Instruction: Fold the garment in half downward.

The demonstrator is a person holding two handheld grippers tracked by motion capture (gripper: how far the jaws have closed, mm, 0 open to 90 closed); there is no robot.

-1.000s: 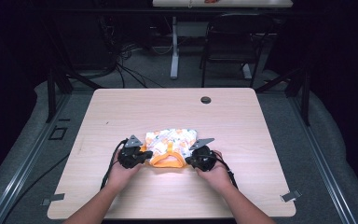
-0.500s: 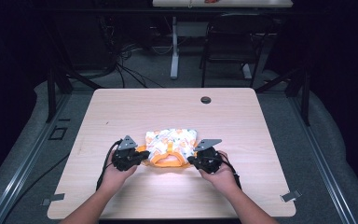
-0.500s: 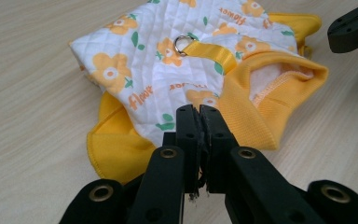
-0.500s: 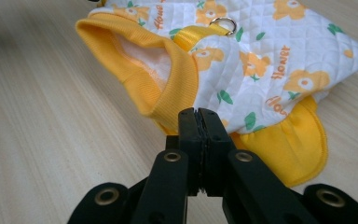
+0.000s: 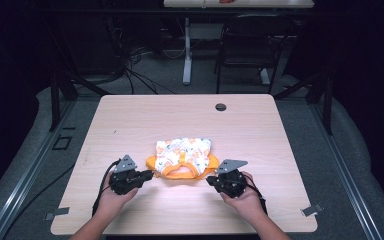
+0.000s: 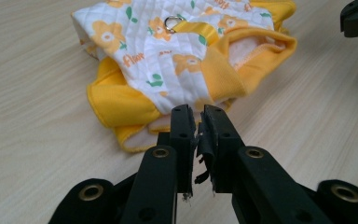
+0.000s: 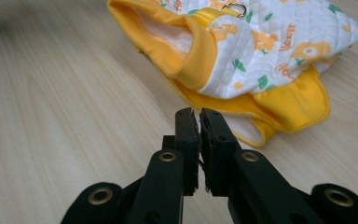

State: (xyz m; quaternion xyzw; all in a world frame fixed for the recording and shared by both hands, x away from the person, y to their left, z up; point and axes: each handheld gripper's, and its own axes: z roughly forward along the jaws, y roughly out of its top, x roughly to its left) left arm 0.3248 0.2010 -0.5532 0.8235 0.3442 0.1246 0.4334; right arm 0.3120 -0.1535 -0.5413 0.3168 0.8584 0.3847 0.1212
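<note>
One small garment (image 5: 183, 157), a quilted white vest with orange flowers and a yellow lining, lies folded near the middle of the table (image 5: 130, 120), on the person's side of centre. It looks light and soft, padded enough to hold a loose fold yet sure to sag and slide open if lifted by one corner. A metal ring (image 6: 172, 21) on a yellow strap sits on top, too small and slippery to be a good hold; I would judge the thick ribbed yellow hem (image 7: 193, 51) or the doubled yellow flaps at either side the better places to pinch, one on each side so the fold keeps together. The wood looks smooth, so the cloth may skid if pushed rather than lifted. The left gripper (image 5: 149, 174) sits just off the garment's left edge and the right gripper (image 5: 211, 180) just off its right edge, both clear of the cloth. Each has its jaws parted by a narrow slit with nothing between them, having just been opening, as the left gripper view (image 6: 199, 122) and the right gripper view (image 7: 199, 120) show.
</note>
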